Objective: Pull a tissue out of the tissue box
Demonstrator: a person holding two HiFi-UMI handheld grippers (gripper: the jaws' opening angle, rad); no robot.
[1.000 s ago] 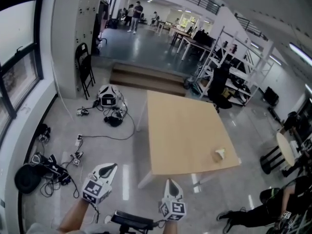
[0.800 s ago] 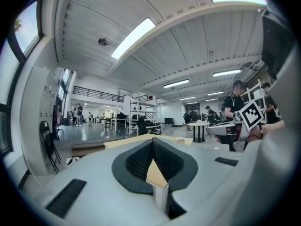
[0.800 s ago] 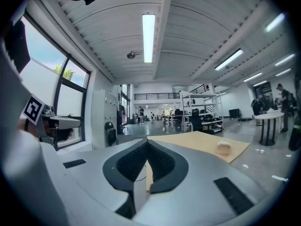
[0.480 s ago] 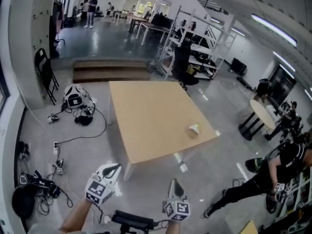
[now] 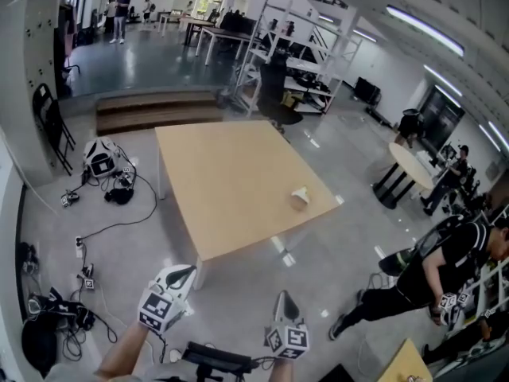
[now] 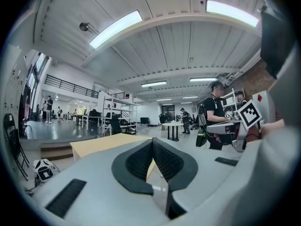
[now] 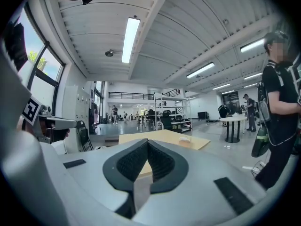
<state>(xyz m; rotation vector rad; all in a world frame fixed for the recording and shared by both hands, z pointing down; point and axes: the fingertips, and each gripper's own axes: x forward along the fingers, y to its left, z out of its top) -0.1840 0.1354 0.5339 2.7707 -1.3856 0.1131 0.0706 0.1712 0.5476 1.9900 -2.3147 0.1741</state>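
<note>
Tissue box [image 5: 300, 196]: we see it as a small pale shape on the desk [image 5: 223, 181], close to the desk's right edge and toward its near right corner. Nothing touches it.

Left gripper [image 5: 186, 271]: we hold it low at the bottom of the head view, over the floor [image 5: 238, 293] and short of the desk's near left corner. It is aimed about level toward the desk.

Left gripper's jaws: its own view shows the dark ribbed pads meeting at their tips with nothing between them, so it is closed and empty.

Right gripper [image 5: 284, 296]: we hold it beside the left one, also over the floor and well apart from the desk's near edge. It looks out across the desk top.

Right gripper's jaws: the pads are pressed together at the tips, closed on nothing.

Arms: our left forearm [image 5: 119, 360] rises from the bottom edge of the head view to the marker cube [image 5: 161, 309]. The two grippers sit side by side, apart from each other.

Cut off: both hands and most of the right arm fall below the bottom edge of the head view.

Hard to make out: the tissue box is too small for us to tell whether a tissue stands up from it. In the left gripper view the jaws cover part of the desk, and we cannot find the box there.

Around: a person in dark clothes [image 5: 433, 265] is well apart from the desk's right edge. Cables [image 5: 95, 221] lie on the floor off its left edge.
</note>
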